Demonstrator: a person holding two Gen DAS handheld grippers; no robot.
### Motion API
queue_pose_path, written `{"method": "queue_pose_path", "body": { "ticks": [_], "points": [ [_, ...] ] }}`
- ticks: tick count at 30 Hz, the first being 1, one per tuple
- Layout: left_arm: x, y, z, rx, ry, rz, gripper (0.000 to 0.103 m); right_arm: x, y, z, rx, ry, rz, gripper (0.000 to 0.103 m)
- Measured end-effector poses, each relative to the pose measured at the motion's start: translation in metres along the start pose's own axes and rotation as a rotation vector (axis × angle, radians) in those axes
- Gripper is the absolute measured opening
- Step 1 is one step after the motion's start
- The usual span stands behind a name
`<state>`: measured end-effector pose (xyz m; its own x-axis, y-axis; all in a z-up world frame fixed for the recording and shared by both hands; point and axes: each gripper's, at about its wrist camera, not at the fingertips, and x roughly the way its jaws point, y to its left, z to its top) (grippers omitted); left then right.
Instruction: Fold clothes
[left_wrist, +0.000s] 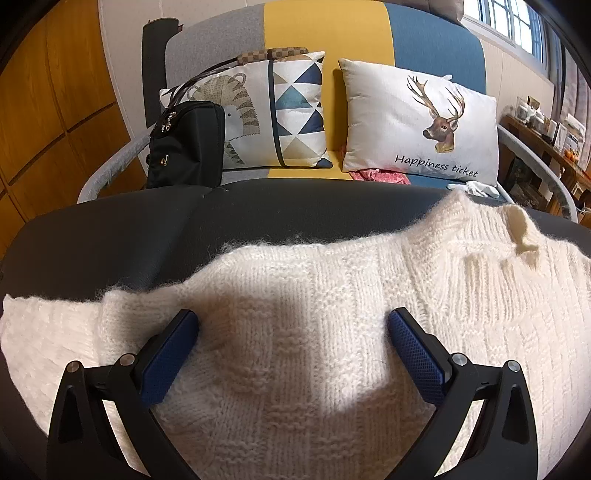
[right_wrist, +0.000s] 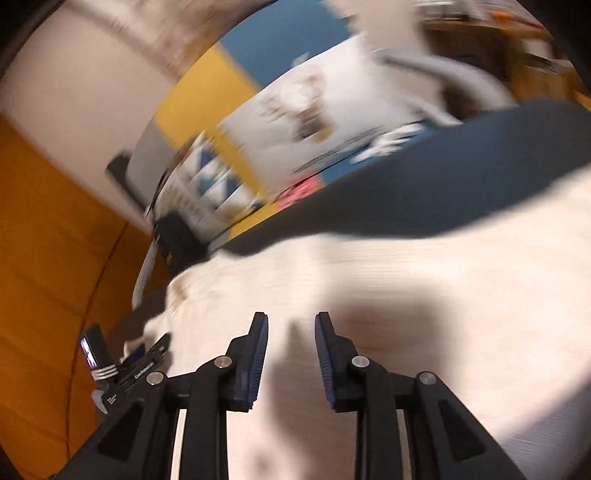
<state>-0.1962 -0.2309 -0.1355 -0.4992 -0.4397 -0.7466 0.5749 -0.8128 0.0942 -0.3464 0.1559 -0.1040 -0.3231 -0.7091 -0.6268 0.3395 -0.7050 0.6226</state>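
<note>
I am in a home living room; beyond my fingers stands a grey, yellow and blue fabric sofa (left_wrist: 325, 33) with a white deer-print cushion (left_wrist: 417, 122); orange wooden cupboard doors (left_wrist: 48, 110) leftward.

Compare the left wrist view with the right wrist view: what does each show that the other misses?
Left only: the sweater's collar and the deer pillow's lettering, sharp. Right only: a sleeve with white stripes, and the left gripper seen from outside. Both: sweater, black surface, black bag, pillows, though the right view is blurred.
</note>
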Motion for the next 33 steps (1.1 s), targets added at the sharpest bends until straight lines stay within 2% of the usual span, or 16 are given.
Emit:
{"method": "queue_pose_path", "body": {
  "ticks": [4, 7, 10, 13, 14, 19, 20, 24, 26, 29, 31, 33],
  "points": [
    [-0.001, -0.002, 0.001, 0.015, 0.007, 0.016, 0.103, -0.078, -0.090, 0.000, 0.195, -0.076, -0.127, 0.027],
    [-0.005, -0.001, 0.001, 0.011, 0.034, -0.005, 0.103, -0.126, -0.155, -0.003, 0.349, -0.169, -0.212, 0.027],
    [-0.023, 0.000, -0.006, 0.007, 0.068, -0.068, 0.103, -0.156, -0.208, 0.001, 0.494, -0.237, -0.233, 0.030],
    [-0.049, -0.010, -0.024, -0.007, 0.068, -0.156, 0.103, -0.164, -0.237, 0.010, 0.535, -0.270, -0.243, 0.030],
    [-0.059, -0.014, -0.031, -0.011, 0.068, -0.189, 0.103, -0.163, -0.242, 0.014, 0.534, -0.270, -0.256, 0.030],
    [-0.090, -0.039, -0.075, 0.060, 0.069, -0.228, 0.103, -0.148, -0.246, 0.028, 0.470, -0.337, -0.255, 0.029],
    [-0.097, -0.044, -0.084, 0.075, 0.069, -0.235, 0.103, -0.147, -0.248, 0.029, 0.479, -0.356, -0.239, 0.029],
    [-0.092, -0.055, -0.089, 0.110, 0.097, -0.189, 0.103, -0.149, -0.265, 0.025, 0.588, -0.452, -0.121, 0.026],
    [-0.094, -0.060, -0.087, 0.126, 0.090, -0.174, 0.103, -0.150, -0.265, 0.025, 0.610, -0.453, -0.136, 0.026],
    [-0.095, -0.055, -0.086, 0.108, 0.086, -0.193, 0.103, -0.153, -0.262, 0.024, 0.657, -0.439, -0.165, 0.028],
    [-0.097, -0.055, -0.086, 0.109, 0.083, -0.193, 0.103, -0.156, -0.259, 0.026, 0.689, -0.427, -0.211, 0.028],
    [-0.097, -0.055, -0.086, 0.112, 0.078, -0.189, 0.103, -0.153, -0.250, 0.037, 0.663, -0.404, -0.305, 0.028]
  ]
}}
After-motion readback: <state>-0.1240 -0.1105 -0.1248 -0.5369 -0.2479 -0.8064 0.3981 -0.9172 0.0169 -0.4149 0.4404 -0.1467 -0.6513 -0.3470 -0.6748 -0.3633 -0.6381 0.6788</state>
